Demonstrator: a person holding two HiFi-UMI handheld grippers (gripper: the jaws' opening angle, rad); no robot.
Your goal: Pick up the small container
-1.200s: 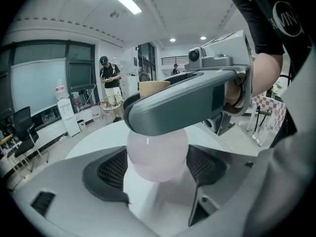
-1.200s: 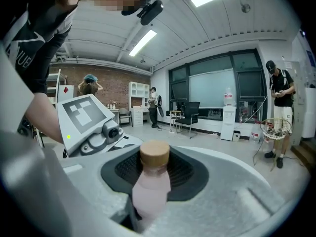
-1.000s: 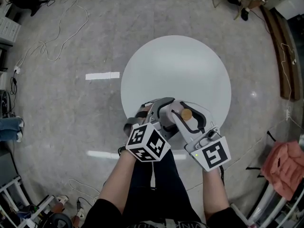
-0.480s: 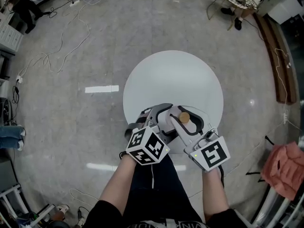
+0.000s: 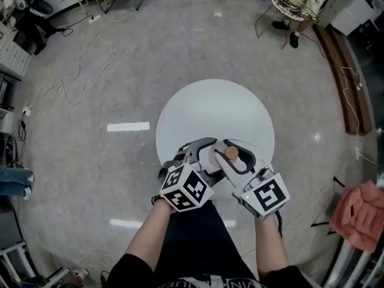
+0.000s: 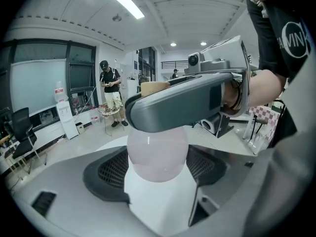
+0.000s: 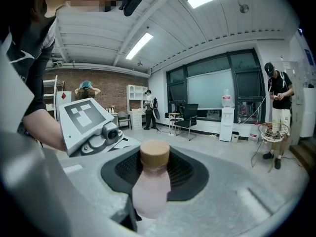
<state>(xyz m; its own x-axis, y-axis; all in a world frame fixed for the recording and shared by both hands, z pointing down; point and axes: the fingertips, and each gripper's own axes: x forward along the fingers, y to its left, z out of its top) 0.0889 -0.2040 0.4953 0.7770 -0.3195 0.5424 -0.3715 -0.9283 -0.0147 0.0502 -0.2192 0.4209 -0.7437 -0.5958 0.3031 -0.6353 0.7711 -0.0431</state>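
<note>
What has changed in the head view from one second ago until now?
The round table looks smaller, with more floor around it: the camera rose, probably both grippers with it. Unchanged: the left gripper and right gripper grip the small bottle above its near edge.

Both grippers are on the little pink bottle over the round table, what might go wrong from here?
1. The bottle is smooth and rounded, and the right gripper holds it high, near the cork cap, so it may slip down.
2. The left gripper is crowded against the same bottle; pulling the two apart unevenly might twist it loose.
3. It hangs by the table's near edge, so a drop could reach the floor.
</note>
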